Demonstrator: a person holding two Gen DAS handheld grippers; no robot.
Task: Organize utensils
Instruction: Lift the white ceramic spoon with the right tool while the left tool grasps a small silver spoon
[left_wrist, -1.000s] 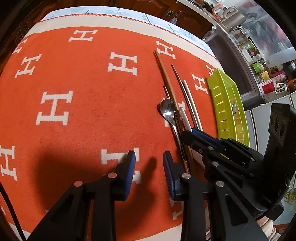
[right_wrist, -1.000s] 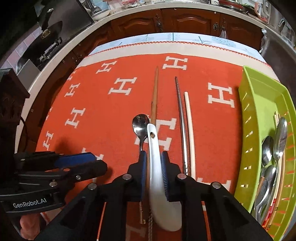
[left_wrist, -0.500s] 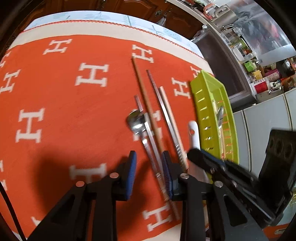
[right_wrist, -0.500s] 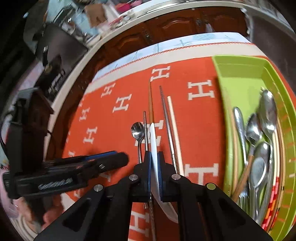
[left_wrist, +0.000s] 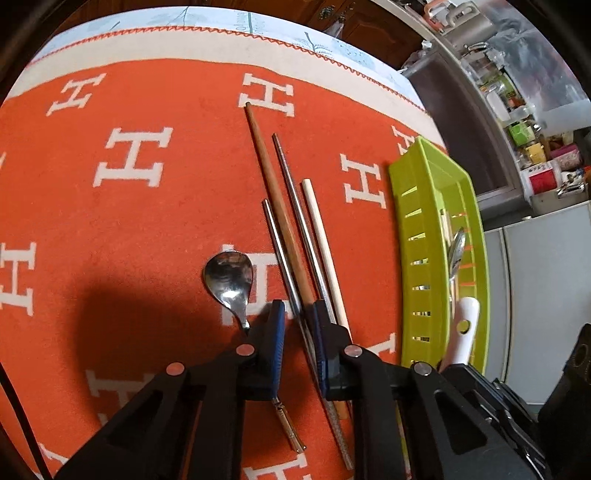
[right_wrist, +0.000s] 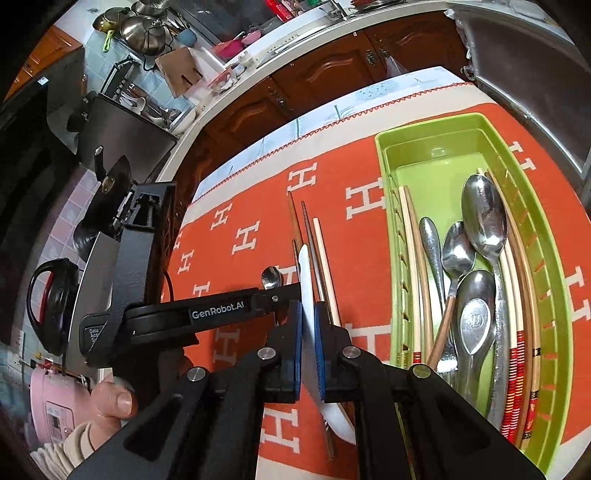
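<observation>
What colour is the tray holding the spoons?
Lime green tray; clearest in the right wrist view.

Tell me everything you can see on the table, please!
Cloth: one, orange with white H letters, covering the table.
Tray: one, green, at the cloth's right side.
Wooden chopstick: one, brown, mid-cloth.
Metal chopsticks: two, silver, either side of the wooden one.
Cream chopstick: one, nearest the tray.
Metal spoon: one, silver, left of the chopsticks.
Tray spoons: several, silver, inside the tray.
Tray chopsticks: several, pale, inside the tray.
White spoon: one, clamped in the right gripper.
Left gripper: black, blue fingers just closing around chopsticks.
Hand: one, holding the left gripper.
</observation>
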